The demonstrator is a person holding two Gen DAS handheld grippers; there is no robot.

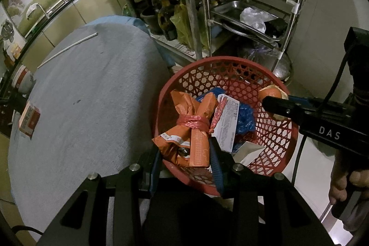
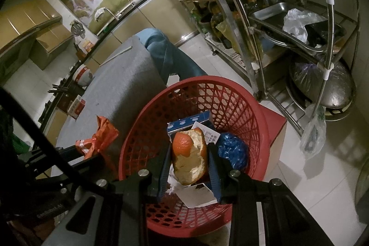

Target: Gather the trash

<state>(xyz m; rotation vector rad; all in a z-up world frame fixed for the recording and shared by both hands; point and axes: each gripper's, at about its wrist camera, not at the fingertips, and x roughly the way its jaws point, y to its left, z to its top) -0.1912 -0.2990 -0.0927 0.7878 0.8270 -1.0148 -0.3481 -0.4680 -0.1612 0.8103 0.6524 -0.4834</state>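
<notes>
orange peel (image 2: 189,159) between fingers (image 2: 213,167), over red basket (image 2: 258,128)

Count from my side: one red basket (image 2: 242,103). One orange peel (image 2: 190,158) in my right gripper (image 2: 188,167). One orange bag bundle (image 1: 193,128) in my left gripper (image 1: 186,153). One blue carton (image 2: 191,123), one blue crumpled bag (image 2: 233,149), one white slip (image 1: 227,121). On counter (image 1: 92,96): one small red box (image 1: 30,120), one white straw (image 1: 69,48), one bowl (image 2: 83,74).

Red plastic lattice basket (image 2: 242,107), matt.
</notes>
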